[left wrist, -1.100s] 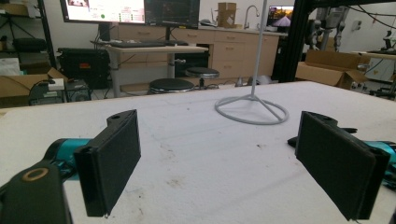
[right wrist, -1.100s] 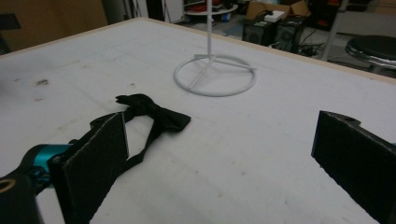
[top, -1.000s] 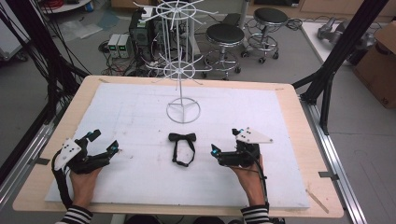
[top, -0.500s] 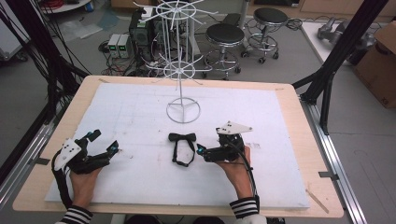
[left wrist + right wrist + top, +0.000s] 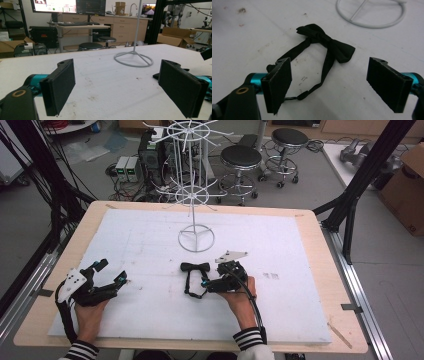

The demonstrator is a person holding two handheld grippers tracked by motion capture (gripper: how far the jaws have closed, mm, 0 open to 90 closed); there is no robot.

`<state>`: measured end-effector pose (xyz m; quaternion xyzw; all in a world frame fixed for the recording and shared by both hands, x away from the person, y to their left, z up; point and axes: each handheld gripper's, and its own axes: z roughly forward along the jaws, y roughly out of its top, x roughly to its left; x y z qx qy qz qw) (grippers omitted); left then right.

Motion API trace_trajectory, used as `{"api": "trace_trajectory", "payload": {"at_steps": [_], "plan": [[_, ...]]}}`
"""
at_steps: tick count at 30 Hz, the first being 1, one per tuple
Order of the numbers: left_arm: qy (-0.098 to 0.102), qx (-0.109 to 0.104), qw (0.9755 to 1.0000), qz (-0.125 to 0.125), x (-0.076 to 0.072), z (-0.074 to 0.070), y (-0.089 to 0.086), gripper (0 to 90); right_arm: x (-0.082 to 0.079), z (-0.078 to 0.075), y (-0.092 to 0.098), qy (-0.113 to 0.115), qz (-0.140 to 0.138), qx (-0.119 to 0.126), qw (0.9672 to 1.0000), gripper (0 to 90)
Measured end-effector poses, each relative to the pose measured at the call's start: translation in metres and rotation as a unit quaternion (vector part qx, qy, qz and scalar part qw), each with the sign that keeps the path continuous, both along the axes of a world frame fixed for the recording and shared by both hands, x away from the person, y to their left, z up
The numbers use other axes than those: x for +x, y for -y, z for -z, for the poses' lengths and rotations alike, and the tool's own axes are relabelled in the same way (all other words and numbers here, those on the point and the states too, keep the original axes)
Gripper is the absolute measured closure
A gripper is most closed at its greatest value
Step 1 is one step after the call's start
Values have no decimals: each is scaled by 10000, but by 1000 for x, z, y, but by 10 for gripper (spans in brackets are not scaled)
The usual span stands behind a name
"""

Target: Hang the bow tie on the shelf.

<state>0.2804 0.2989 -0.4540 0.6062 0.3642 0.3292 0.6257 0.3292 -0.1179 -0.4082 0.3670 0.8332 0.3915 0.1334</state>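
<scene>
Lab room, cables and stools all over the floor, and a wooden table (image 5: 310,227) topped with a white foam sheet where the work happens.

Nearest the person, the left gripper (image 5: 111,276) sits low on the left of the sheet, jaws wide apart with nothing between them. It hasn't budged across the earlier frames, so it's basically parked.

The right gripper (image 5: 203,285) is the one doing stuff. A second ago it was well off to the right of the black bow tie (image 5: 195,267); half a second ago it had slid closer, and now its tips are right at the strap loop. Its own view shows the jaws spread wide, one pad over the strap (image 5: 294,53) near the clasp, the bow (image 5: 329,42) lying just ahead between them. Nothing gripped yet, the tie is flat on the foam in the same spot as before.

So the approach looks pretty much done, and closing on the strap or the knot seems like the next step.

Farther back stands the white wire rack (image 5: 195,195), its ring base just beyond the tie, probably where the tie ends up hanging.
</scene>
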Motion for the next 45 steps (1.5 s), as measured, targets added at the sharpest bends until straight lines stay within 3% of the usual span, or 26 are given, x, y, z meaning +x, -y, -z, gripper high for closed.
{"api": "trace_trajectory", "payload": {"at_steps": [10,21,33,38,45], "plan": [[16,-42,10000,22,0,0,-1,144,8,8,-17,-147,7,-372,9992,285],[13,-57,10000,29,0,0,-1,144,14,12,-19,-225,12,-445,9988,362],[20,-97,9999,41,0,0,-2,144,16,16,-25,-507,-79,-549,9972,550],[25,-87,9999,48,0,0,-2,144,20,21,-25,-726,28,-649,9952,617],[19,-107,9999,55,0,0,-2,144,22,21,-24,-801,177,-699,9942,703]]}}
